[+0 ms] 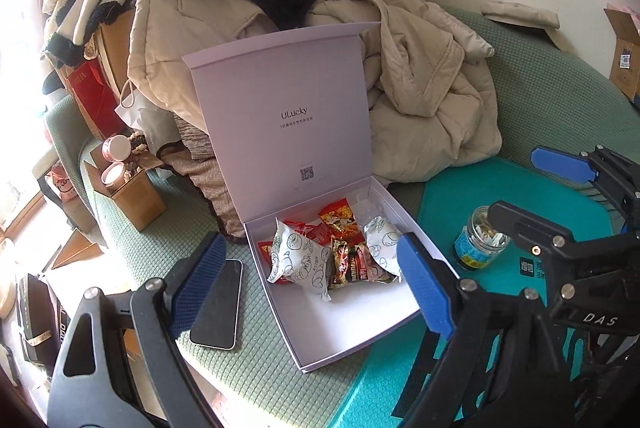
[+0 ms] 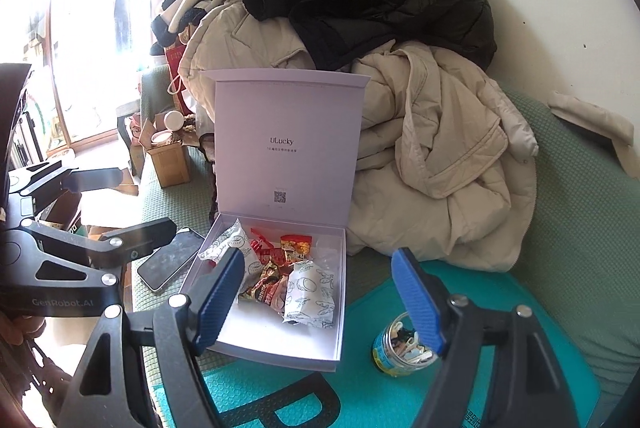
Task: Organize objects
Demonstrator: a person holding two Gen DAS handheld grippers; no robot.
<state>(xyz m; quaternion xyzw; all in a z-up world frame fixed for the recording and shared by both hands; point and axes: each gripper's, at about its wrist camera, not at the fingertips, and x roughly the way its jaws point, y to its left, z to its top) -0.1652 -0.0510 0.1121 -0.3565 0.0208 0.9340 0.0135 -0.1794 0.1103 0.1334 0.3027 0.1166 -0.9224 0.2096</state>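
A white gift box (image 1: 352,340) (image 2: 280,344) lies open on the green sofa, its lid (image 1: 280,100) (image 2: 288,136) standing upright. Inside lie several snack packets (image 1: 320,252) (image 2: 288,276), white printed ones and red ones. A small glass jar (image 1: 480,240) (image 2: 400,344) of small items stands open on the teal mat right of the box. A black phone (image 1: 218,304) (image 2: 172,262) lies left of the box. My left gripper (image 1: 312,284) is open and empty, above the box's front. My right gripper (image 2: 320,296) is open and empty, spanning the box and the jar.
A pile of beige and black coats (image 1: 400,76) (image 2: 420,132) fills the sofa behind the box. A small cardboard box with pink pots (image 1: 124,188) (image 2: 168,156) stands at the left. A red bag (image 1: 88,88) leans behind it. The teal mat (image 1: 500,188) (image 2: 500,368) covers the sofa's right front.
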